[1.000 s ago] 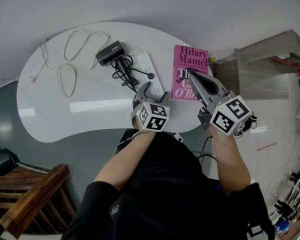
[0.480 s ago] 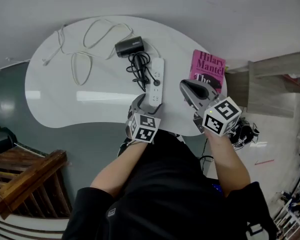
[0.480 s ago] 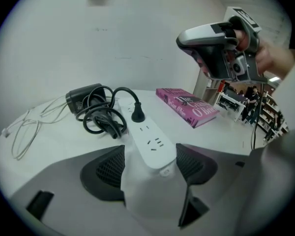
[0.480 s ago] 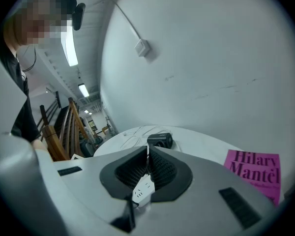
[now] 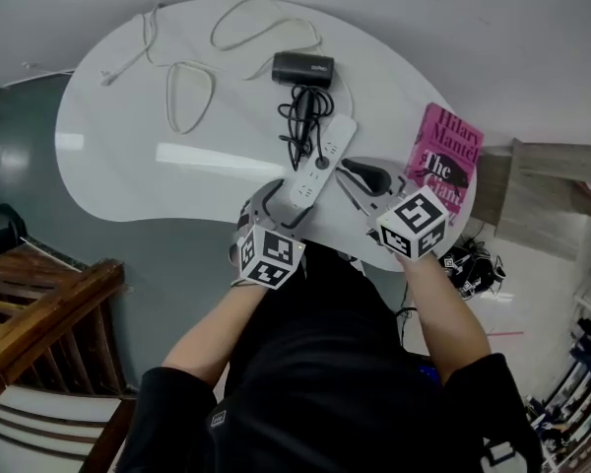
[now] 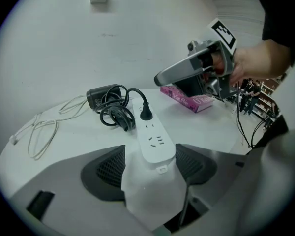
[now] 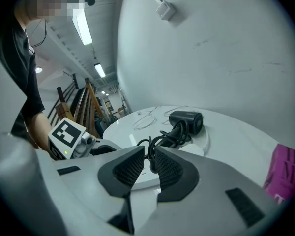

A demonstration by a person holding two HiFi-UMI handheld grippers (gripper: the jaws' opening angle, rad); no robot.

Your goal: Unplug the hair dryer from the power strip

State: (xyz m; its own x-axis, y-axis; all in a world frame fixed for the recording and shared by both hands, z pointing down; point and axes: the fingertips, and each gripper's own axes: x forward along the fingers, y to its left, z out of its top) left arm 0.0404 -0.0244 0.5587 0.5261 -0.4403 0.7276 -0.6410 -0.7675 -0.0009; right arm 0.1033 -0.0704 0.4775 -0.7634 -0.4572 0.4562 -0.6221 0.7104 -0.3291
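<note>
The black hair dryer (image 5: 302,67) lies on the white table (image 5: 128,156), its coiled cord (image 5: 298,121) running to a black plug (image 6: 146,112) seated in the white power strip (image 5: 322,161). My left gripper (image 5: 281,203) holds the strip's near end (image 6: 155,149) between its jaws; the right pad (image 6: 194,163) presses the strip's side. My right gripper (image 5: 360,173) hovers just right of the strip, shut and empty. It appears above the book in the left gripper view (image 6: 162,76). The plug and cord (image 7: 160,141) show beyond its narrow jaw gap.
A pink book (image 5: 443,158) lies at the table's right edge. A loose white cable (image 5: 192,87) loops over the far left of the table. A wooden chair (image 5: 30,313) stands at lower left. Shelving and cables (image 5: 473,259) sit to the right.
The head view has shifted, so the table now sits more to the left. My right gripper has come down and left from over the book towards the strip. The left stays at the strip's end.
</note>
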